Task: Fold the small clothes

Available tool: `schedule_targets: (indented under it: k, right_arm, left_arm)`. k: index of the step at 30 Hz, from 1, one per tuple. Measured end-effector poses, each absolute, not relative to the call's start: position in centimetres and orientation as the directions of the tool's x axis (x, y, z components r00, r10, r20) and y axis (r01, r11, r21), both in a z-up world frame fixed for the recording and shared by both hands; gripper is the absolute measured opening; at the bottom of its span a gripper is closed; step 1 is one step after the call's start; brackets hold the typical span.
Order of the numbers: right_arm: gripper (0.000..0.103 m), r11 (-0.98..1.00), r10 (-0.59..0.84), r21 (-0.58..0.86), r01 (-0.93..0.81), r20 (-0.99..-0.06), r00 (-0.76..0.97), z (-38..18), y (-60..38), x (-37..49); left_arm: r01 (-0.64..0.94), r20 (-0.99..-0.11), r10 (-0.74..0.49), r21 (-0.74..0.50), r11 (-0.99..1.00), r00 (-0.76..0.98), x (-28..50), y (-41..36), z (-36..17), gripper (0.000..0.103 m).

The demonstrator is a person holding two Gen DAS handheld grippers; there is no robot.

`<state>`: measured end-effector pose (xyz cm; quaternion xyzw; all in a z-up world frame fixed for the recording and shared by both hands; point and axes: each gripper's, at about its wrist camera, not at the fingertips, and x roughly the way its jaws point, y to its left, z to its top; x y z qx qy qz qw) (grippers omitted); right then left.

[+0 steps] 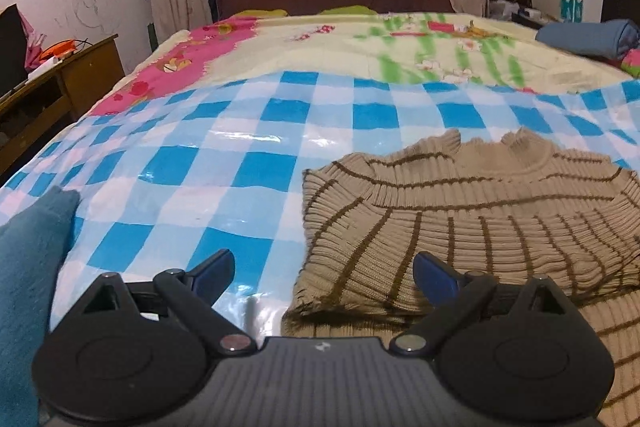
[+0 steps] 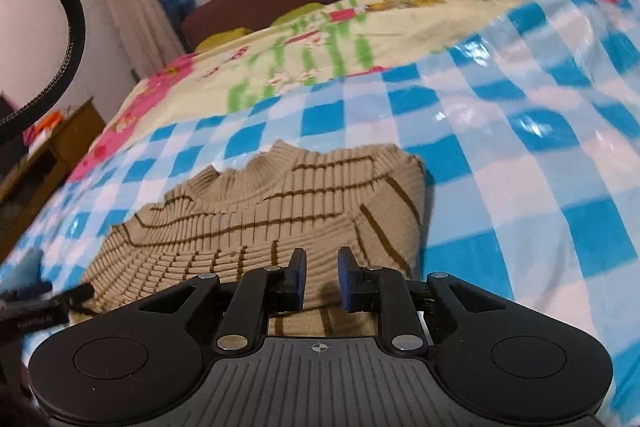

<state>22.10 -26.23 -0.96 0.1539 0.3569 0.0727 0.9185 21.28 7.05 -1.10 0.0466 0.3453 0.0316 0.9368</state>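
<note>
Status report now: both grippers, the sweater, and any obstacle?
Left gripper open wide, empty. Right gripper slightly open, nothing between pads. Striped sweater partly folded on checkered sheet. Nothing in the way.

Left gripper [image 1: 324, 277] black with blue finger pads [image 1: 434, 277], silver pivot screws, ribbed grey centre plate at bottom, right gripper [image 2: 322, 277] alike, crosshair mark.

Beige brown-striped knit sweater [image 1: 472, 211] – folded, flat on bed
</note>
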Motion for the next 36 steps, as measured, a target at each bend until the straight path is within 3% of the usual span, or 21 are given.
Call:
schedule_targets:
  k: [4,10,16,24,36]
  right_arm:
    - [0.019,0.944,0.24,0.331,0.009,-0.703,0.669,-2.9,-26.5,23.4]
    - [0.021,0.929,0.27,0.37,0.005,-0.688,0.674,-2.0,-27.0,21.9]
    - [0.023,0.912,0.332,0.408,-0.045,-0.67,0.664,0.5,-27.6,17.2]
    - [0.026,0.893,0.395,0.447,-0.058,-0.713,0.579,0.9,-29.0,9.1]
    - [0.03,0.877,0.435,0.48,-0.002,-0.793,0.425,0.3,-30.3,1.7]
  left_arm:
    - [-0.016,-0.703,0.089,0.11,0.994,0.706,21.6,7.4,-2.7,0.102]
    - [-0.016,-0.713,0.084,0.102,0.995,0.696,19.3,8.0,-1.8,0.101]
    - [0.038,-0.745,0.014,0.053,0.998,0.667,14.0,9.2,-0.2,0.101]
    - [0.078,-0.787,-0.033,0.019,0.997,0.616,6.1,9.5,0.7,0.101]
    - [0.167,-0.843,-0.114,-0.029,0.985,0.525,0.2,9.4,1.6,0.101]
